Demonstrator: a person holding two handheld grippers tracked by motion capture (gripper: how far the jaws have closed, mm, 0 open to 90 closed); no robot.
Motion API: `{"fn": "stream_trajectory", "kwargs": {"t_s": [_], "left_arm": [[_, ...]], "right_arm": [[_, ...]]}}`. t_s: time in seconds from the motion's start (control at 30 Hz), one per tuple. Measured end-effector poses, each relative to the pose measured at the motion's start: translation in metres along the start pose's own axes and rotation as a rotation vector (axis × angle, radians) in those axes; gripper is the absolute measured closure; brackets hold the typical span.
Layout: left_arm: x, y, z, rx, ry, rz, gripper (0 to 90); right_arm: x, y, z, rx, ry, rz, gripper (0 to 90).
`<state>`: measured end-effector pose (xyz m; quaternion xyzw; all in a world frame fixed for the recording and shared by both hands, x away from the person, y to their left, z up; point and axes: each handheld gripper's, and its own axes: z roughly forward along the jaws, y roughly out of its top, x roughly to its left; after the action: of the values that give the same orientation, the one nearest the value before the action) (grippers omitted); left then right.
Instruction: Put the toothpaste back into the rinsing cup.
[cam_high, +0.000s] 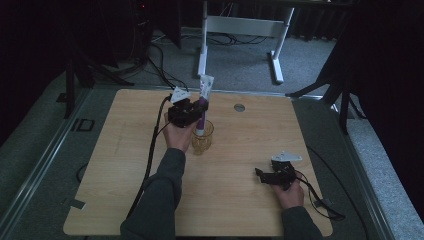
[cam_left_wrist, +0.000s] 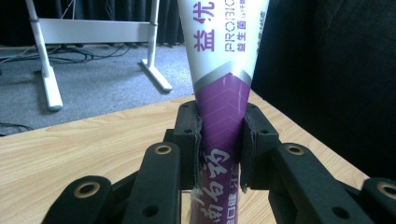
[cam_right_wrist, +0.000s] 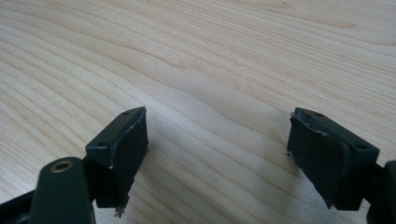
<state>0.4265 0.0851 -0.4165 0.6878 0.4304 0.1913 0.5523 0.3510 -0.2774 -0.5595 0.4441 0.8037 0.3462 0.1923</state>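
Clearly the work in hand is standing the purple-and-white plastic toothpaste tube (cam_high: 202, 102) in the clear, faceted amber-tinted glass tumbler (cam_high: 202, 140), and it looks nearly done. The left tongs (cam_high: 192, 111) are clamped on the tube's purple lower body; in the left gripper view both black pads press flat against the tube (cam_left_wrist: 220, 121) on either side, with its white, printed upper part rising above them. From the high view the tube stands close to upright, its lower end already down inside the tumbler and its flat crimped end pointing up. The tumbler sits on the pale wooden worktop (cam_high: 125, 165) a little left of centre, closer to the far edge than to the near one, with the person's left hand (cam_high: 177, 135) just beside it.

The right tongs (cam_high: 265, 176) rest low near the near right corner, well apart from the tumbler. Their jaws stand wide apart with nothing between them; the right gripper view shows bare wood grain between the two pads (cam_right_wrist: 126, 154).

What seems left is small: letting the tube settle against the tumbler's rim, releasing the grip, and lifting the left tongs away without tipping the glass. Whether the tube's cap already touches the bottom cannot be told.
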Motion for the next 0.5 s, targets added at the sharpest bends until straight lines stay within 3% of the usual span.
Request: {"fn": "stream_trajectory", "kwargs": {"t_s": [0.5], "left_arm": [[0.0046,-0.0049,0.0085,0.019,0.007,-0.014,71.1]], "right_arm": [[0.0001,0.0,0.0,0.0,0.0,0.0,20.2]]}}
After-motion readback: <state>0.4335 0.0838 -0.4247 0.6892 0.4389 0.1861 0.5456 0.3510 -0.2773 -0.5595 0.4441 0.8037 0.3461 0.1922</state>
